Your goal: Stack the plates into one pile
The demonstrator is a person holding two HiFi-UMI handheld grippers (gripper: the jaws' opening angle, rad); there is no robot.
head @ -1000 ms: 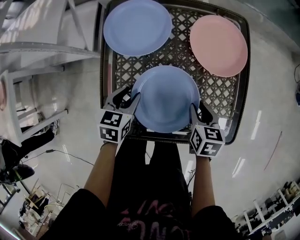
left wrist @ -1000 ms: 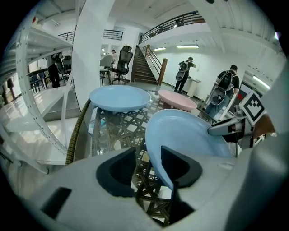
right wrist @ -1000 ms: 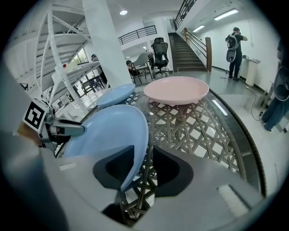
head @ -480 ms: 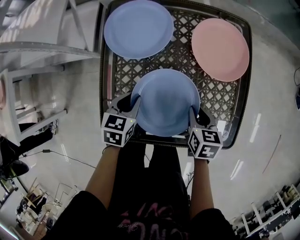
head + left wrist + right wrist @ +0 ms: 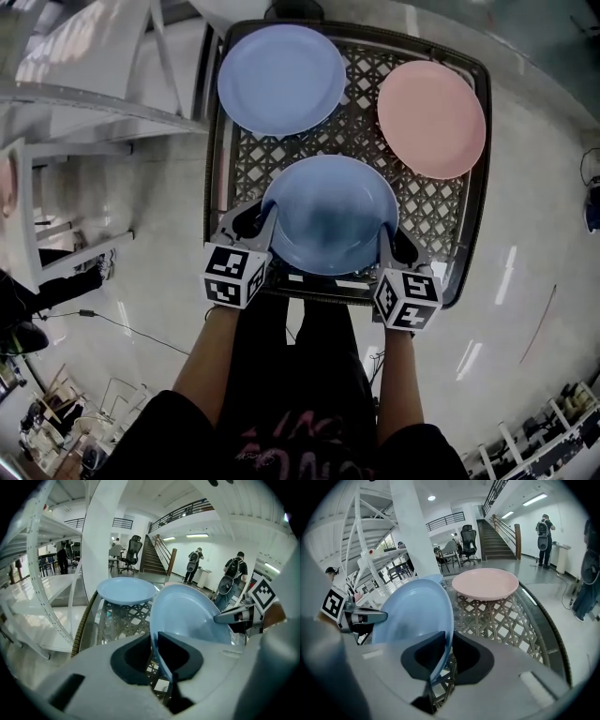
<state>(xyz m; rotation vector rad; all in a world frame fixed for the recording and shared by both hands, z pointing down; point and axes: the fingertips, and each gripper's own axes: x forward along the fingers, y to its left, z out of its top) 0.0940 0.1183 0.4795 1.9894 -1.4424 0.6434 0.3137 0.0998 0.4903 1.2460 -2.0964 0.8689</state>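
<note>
Three plates lie on the lattice table (image 5: 427,202). The near blue plate (image 5: 328,214) is gripped at both sides. My left gripper (image 5: 265,217) holds its left rim and my right gripper (image 5: 389,234) its right rim. Both sets of jaws have just been closing, with the rim between them. In the left gripper view the left gripper (image 5: 154,644) pinches the tilted blue plate (image 5: 187,616). In the right gripper view the right gripper (image 5: 445,653) does the same on the blue plate (image 5: 415,616). A second blue plate (image 5: 281,79) lies far left and a pink plate (image 5: 431,118) far right.
The table's dark rim (image 5: 211,169) frames the lattice top. White shelving (image 5: 84,103) stands to the left over a glossy floor. In the gripper views, people with backpacks stand by a staircase (image 5: 157,559) in the background, and an office chair (image 5: 468,538) stands farther back.
Both grippers' jaws have narrowed onto the near blue plate's rim. The hands stay at the plate's two sides.
</note>
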